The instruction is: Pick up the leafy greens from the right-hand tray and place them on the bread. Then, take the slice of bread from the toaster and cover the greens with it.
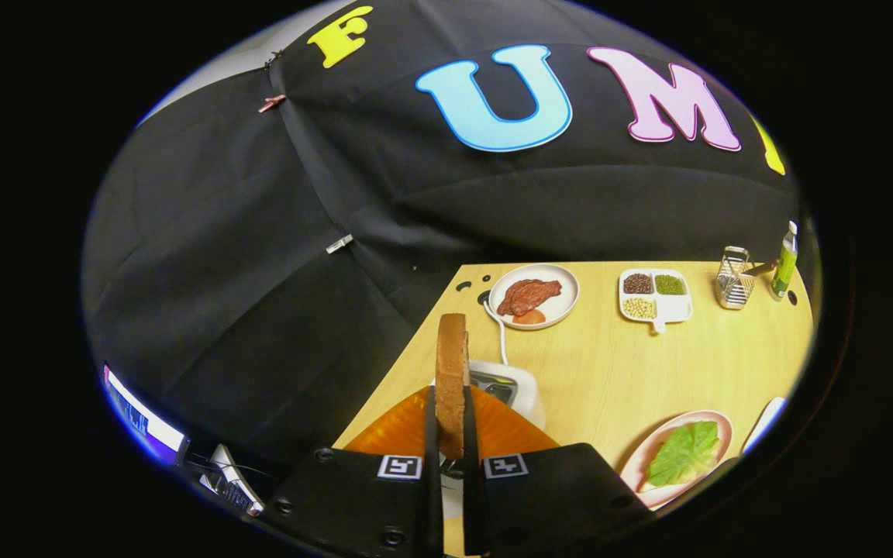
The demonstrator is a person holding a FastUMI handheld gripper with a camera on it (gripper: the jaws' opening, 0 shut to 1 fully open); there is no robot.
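- The gripper (450, 434) has its jaws clenched on the slice of bread (452, 380), one finger pressing each flat face, with the slice standing on edge and poking up past the fingertips.
- Just behind and below the slice sits the toaster (510, 385) on something orange (400, 428) (a mat or plate, can't tell which), so I'd say the slice is out of the slot and the carry is the step in hand.
- Target looks to be the leafy greens (683, 454) lying on the pinkish plate (706, 419) to the near right of the jaws; can't see the bread under them from here.
- Tips: hold the squeeze gentle but steady, swing right, then roll the wrist so the slice goes flat before lowering. Line it up over the leaf and let go only once it's resting.
- Risk: dropping it while on edge means it tips off the plate onto the worktop (601, 372).
- Far side has a plate with meat (533, 295), a divided dish of beans (654, 295), a grater (735, 277) and a bottle (785, 262), all well out of the path.
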